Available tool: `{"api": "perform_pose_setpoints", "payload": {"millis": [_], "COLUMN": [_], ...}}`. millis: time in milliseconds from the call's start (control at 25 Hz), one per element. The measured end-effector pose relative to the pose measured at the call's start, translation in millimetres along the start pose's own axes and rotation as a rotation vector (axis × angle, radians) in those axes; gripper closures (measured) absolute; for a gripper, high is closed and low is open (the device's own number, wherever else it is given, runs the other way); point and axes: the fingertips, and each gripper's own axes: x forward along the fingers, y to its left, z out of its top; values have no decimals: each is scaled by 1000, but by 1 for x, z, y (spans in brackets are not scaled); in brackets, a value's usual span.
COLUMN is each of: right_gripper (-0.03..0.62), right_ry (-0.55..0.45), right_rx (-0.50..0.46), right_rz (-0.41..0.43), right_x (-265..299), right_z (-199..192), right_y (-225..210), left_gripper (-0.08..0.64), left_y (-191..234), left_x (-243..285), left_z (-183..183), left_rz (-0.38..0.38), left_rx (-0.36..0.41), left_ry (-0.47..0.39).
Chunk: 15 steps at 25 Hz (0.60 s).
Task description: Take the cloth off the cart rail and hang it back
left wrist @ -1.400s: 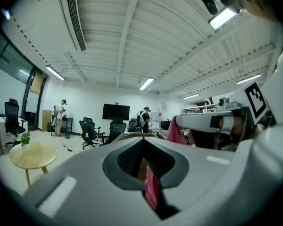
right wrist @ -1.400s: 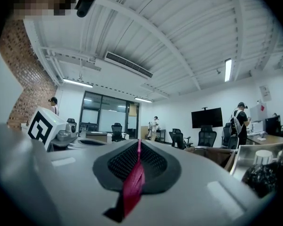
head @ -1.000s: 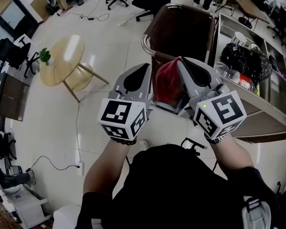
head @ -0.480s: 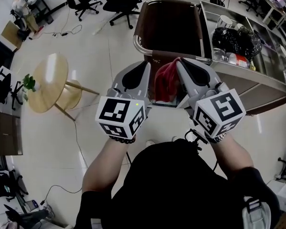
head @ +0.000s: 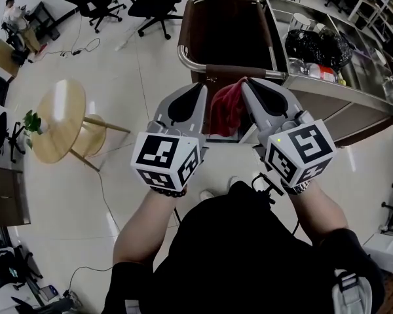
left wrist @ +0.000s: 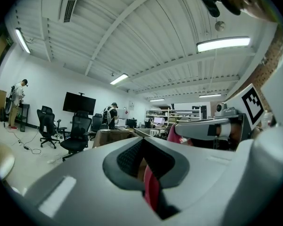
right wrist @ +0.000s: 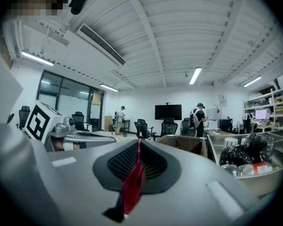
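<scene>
Two grippers are working side by side over the floor, and one red cloth (head: pixel 226 106) is hanging between them, just in front of the near end of the single brown cart (head: pixel 232 34). The left gripper (head: pixel 198 90) is pressing its jaws together on one fold of the cloth. The right gripper (head: pixel 247 87) is pinching another fold the same way, a thin red strip showing in its closed slit. The gripper bodies are covering the lower part of the cloth, so whether it is touching the cart rail (head: pixel 181 52) cannot be told. The rail is curving round the cart's near left corner. Along the cart's right side one steel tray (head: pixel 334 90) is holding one black bag (head: pixel 318 44) and a few clear containers that are too small to count. The picture's right edge is cutting the tray off. To the left one round wooden desk (head: pixel 56 129) is carrying one small plant (head: pixel 31 122). At least two office chairs (head: pixel 154 2) are standing at the top edge, partly cut off. Two people (left wrist: pixel 17 102) are standing far back in the room in the left gripper view.
</scene>
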Motion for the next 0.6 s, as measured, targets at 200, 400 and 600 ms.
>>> {"api": "perform_pose_setpoints", "payload": {"millis": [200,400,600], "right_gripper": [580,580,580], "right_ry": [8,2,-22], "right_rx": [11,20,11], "right_rz": [6,23,74], "right_x": [5,17,39], "right_z": [-8,-8,7], "right_y": [-4,-12,-8], "left_gripper": [558,558,558], "left_y": [7,14,32], "left_x": [4,14,14], "left_z": [-3,-2,8], "left_rz": [6,16,60], "left_rx": [0,6,15], "left_ry": [2,3,-11]}}
